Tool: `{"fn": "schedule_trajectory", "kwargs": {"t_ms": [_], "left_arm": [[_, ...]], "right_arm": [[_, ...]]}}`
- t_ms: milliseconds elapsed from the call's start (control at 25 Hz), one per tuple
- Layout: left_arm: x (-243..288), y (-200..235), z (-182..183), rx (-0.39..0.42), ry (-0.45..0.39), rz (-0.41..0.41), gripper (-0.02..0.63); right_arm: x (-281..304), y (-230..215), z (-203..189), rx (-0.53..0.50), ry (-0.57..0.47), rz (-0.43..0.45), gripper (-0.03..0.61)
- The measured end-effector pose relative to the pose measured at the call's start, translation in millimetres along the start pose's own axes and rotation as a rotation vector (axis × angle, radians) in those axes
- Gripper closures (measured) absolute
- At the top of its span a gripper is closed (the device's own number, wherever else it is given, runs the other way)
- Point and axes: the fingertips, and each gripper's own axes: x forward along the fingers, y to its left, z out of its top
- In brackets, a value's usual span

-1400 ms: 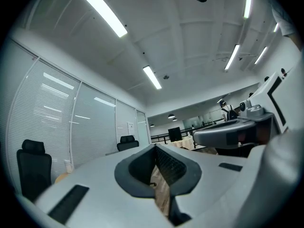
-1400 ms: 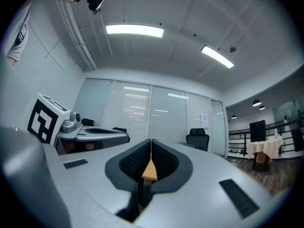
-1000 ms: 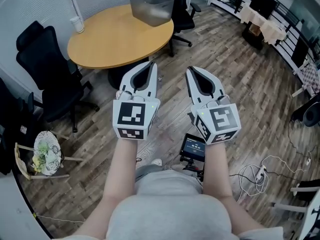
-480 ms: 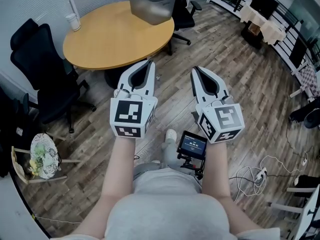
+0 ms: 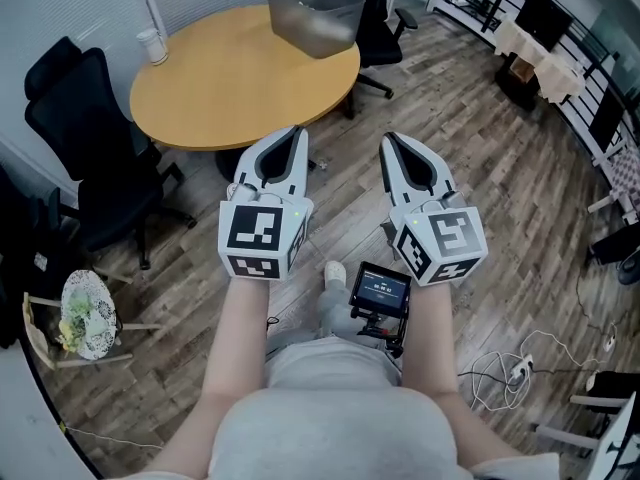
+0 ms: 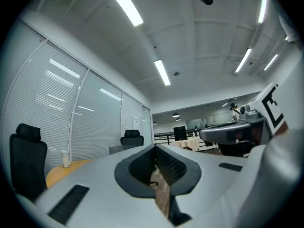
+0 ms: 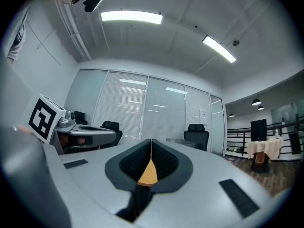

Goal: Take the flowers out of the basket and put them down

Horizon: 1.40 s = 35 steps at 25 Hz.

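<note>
Standing in office, both tools held out at waist height over wood floor.

- Left hand-held gripper (image 5: 297,131): jaws closed tip to tip, nothing between them. Its own view shows only floor through the slot behind the tips.
- Right hand-held gripper (image 5: 388,141): jaws fully together, empty.
- Flowers (image 5: 85,313): pale, yellow-green bunch in the basket (image 5: 38,336), down on the floor at the person's far left, beside the black chair (image 5: 80,138). Well apart from both grippers.
- Round tabletop (image 5: 230,78) ahead carries a clear plastic bin (image 5: 315,13) and a small cup (image 5: 152,46). No flowers on it.

Step in hand, as I judge it: approach only, no reach begun. To do it well:
- Turn left and get low, since the basket sits at floor level.
- Open the jaws before arriving.
- Come in from above and take the bunch by the stems rather than the blooms, which would likely crush.
- Steady the basket with the other gripper if it looks light enough to lift with the bunch.

Against the earlier frames:
- Grippers hold almost the same pose, both closed throughout.
- Tabletop and bin have slid slightly right in the head view.
- A shoe now shows below the grippers, so the person seems to be stepping.
- Basket stays at lower left.
</note>
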Motion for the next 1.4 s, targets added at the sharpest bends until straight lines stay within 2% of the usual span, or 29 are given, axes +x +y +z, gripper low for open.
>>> {"fn": "schedule_trajectory", "kwargs": {"t_ms": [720,1080,1400], "left_arm": [[126,36,-13,0.028,0.055,0.075,0.611],[189,49,-20,0.034,0.074,0.111,0.611],[234,66,-18,0.038,0.049,0.146,0.611]], "right_arm": [[109,-84,-9,0.034,-0.032,0.086,0.552],[162,-120,-14,-0.01,-0.044,0.167,0.552],[203,-144,-14,-0.035,-0.058,0.208,0.552]]}}
